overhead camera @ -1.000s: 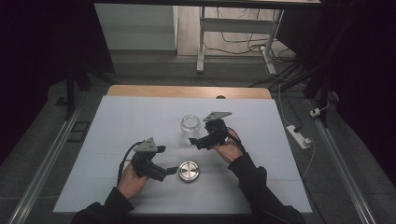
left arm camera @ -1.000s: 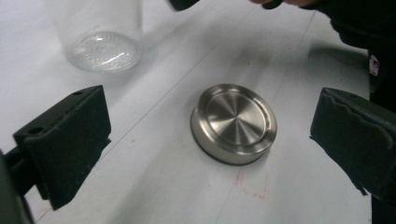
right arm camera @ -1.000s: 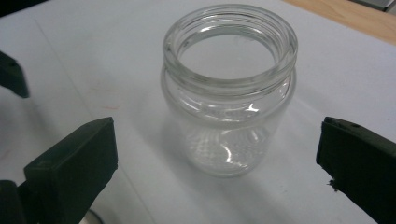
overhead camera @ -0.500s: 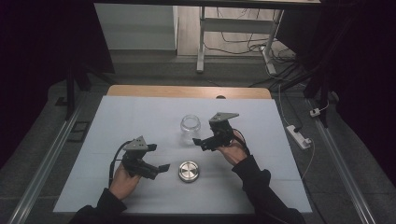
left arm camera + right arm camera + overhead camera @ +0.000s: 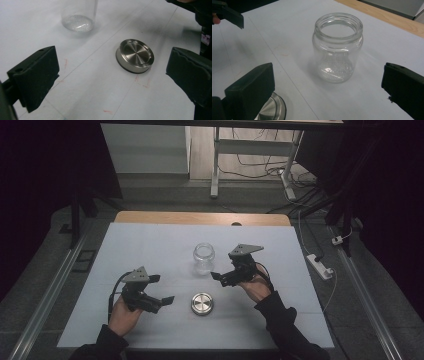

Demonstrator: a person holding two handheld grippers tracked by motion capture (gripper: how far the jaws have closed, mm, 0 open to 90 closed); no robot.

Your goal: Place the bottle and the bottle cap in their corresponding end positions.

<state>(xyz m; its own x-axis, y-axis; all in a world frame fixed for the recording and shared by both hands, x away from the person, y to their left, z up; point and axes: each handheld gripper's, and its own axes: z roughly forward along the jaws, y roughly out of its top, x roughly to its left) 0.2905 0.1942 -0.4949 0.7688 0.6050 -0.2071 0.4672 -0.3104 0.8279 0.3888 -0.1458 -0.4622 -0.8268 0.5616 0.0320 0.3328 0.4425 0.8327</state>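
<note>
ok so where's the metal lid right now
In the high view the metal lid lies flat on the table, just nearer than the glass jar, between the left tongs and right tongs.

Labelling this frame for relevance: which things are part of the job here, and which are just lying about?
Part of the job:
- glass jar, upright, open, no lid on
- metal lid, flat on the table, apart from the jar
- left tool, open, pointing at the lid
- right tool, open, pointing at the jar

Lying about:
- white power strip on the floor right of the table
- cables on the floor behind
</note>
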